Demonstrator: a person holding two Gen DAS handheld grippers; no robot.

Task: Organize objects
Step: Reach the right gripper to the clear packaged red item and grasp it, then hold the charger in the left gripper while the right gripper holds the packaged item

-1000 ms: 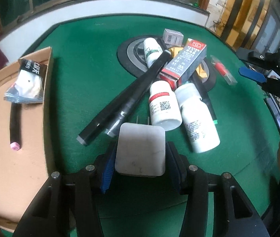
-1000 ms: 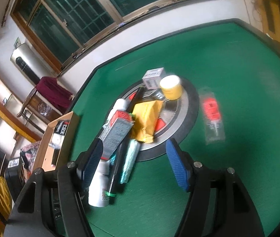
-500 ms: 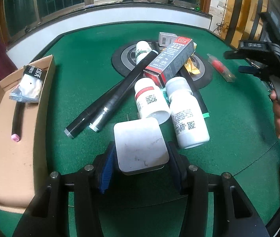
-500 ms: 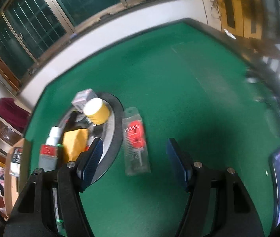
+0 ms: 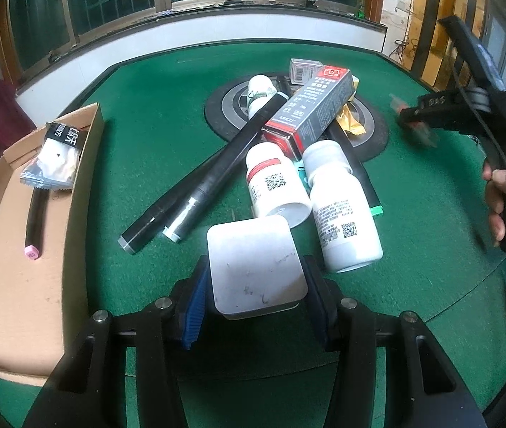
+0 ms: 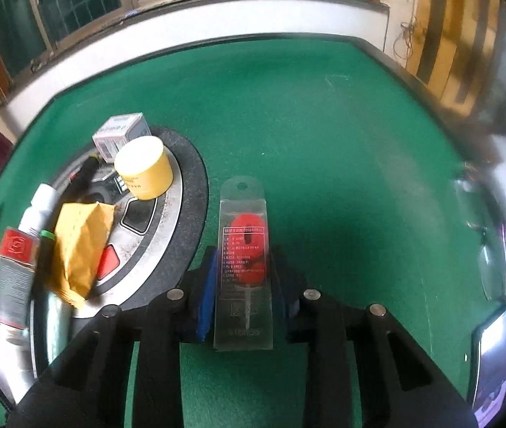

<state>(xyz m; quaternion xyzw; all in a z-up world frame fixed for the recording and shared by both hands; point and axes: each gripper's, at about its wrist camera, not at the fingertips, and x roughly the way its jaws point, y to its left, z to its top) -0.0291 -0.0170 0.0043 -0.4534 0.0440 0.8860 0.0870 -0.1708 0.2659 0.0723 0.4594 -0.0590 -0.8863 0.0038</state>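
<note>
Two grippers, both loaded: the left gripper (image 5: 254, 287) is clamped on a white plug adapter (image 5: 256, 265), its blue-padded fingers (image 5: 196, 299) pressing the adapter's two sides, the flat face turned up toward the camera. Just ahead of those tips lies the heap on the green table (image 5: 153, 107): a red-banded white bottle (image 5: 276, 185) on its side, a bigger white bottle (image 5: 344, 219) beside it to the right, long black tubes (image 5: 213, 174) slanting off ahead-left, and a grey-and-red carton (image 5: 312, 110) propped over the top. Off to the left sits the cardboard tray (image 5: 14, 285), with a sachet (image 5: 58, 157) and a pink-tipped black pen (image 5: 35, 221) inside. Over on the right gripper (image 6: 242, 292), the jaws are closed on a clear blister pack (image 6: 244, 260) with a red piece inside, the pack pointing straight out ahead between the fingers over the felt. Ahead-left of it, a yellow jar (image 6: 144, 167) and a small grey box (image 6: 121, 135) rest on the round centre plate (image 6: 188, 192), with a yellow packet (image 6: 81, 239) nearer in.
</note>
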